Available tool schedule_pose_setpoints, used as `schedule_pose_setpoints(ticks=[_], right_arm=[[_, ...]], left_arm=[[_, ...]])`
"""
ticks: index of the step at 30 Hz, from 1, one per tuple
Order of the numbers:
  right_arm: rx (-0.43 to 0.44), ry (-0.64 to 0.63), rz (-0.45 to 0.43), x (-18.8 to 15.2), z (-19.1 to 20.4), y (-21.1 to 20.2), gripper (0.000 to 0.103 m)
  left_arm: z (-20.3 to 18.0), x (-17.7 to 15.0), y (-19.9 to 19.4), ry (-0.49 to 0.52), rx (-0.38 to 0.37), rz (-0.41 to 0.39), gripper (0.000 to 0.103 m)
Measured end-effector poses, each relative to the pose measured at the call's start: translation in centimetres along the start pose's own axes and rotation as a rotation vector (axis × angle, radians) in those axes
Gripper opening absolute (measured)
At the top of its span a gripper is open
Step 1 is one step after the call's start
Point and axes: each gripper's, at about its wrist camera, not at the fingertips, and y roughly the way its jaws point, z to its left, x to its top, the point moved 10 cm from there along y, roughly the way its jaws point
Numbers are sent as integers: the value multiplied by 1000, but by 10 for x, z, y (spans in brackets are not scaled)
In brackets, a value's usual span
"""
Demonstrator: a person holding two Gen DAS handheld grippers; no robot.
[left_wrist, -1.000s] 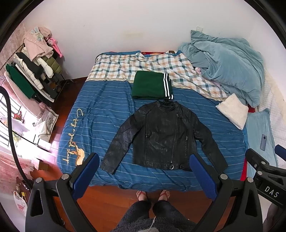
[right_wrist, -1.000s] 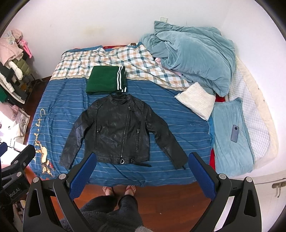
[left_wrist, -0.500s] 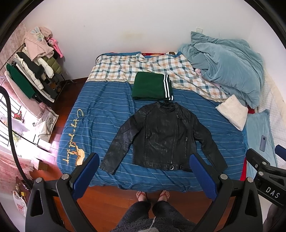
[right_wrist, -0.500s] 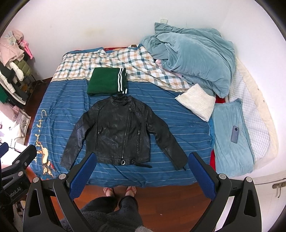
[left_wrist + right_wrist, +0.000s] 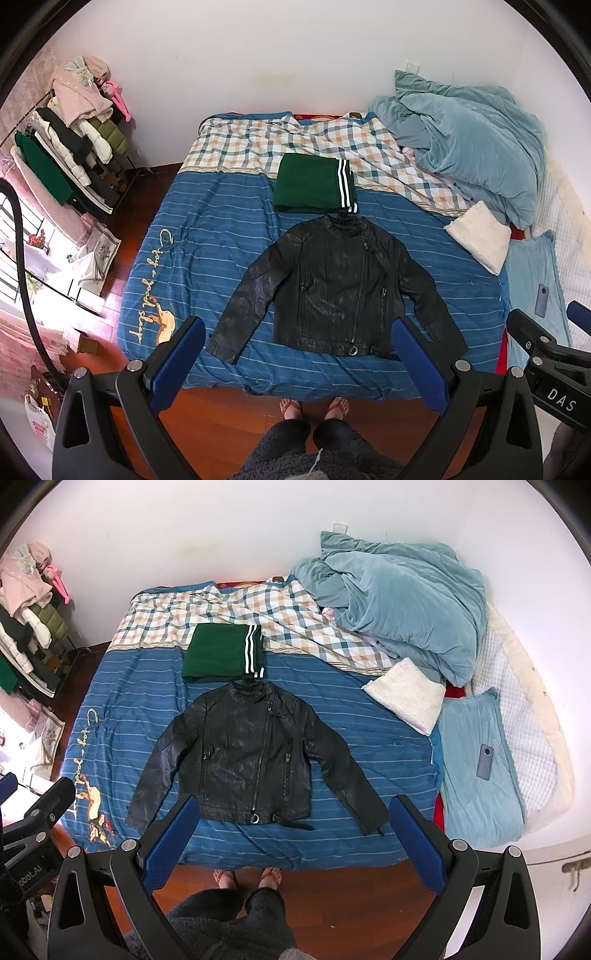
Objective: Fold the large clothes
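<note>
Tongs are held released and empty above the near bed edge: left gripper (image 5: 297, 356), right gripper (image 5: 291, 836). Beyond both, a black leather jacket (image 5: 338, 286) is spread flat, sleeves out, on the blue striped bedspread (image 5: 207, 236). A folded green garment (image 5: 221, 653) is seen just past its collar.

A bedroom in a home.
A wide bed (image 5: 207, 236) with a striped blue cover fills the room, a rumpled quilt (image 5: 476, 147) and pillow (image 5: 476, 768) on it, a loaded clothes rack (image 5: 70, 162) by the wall, wooden floor (image 5: 229, 410) underfoot.
</note>
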Motion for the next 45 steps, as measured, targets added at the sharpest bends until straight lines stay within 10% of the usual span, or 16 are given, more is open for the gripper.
schedule_pose_setpoints(ticks=[37, 45], right_arm=[[-2, 15, -2, 3, -2, -2, 103], [37, 146, -33, 3, -18, 42, 103]], left_arm=[[-3, 1, 2, 10, -27, -18, 103], [13, 28, 52, 61, 58, -141, 103]])
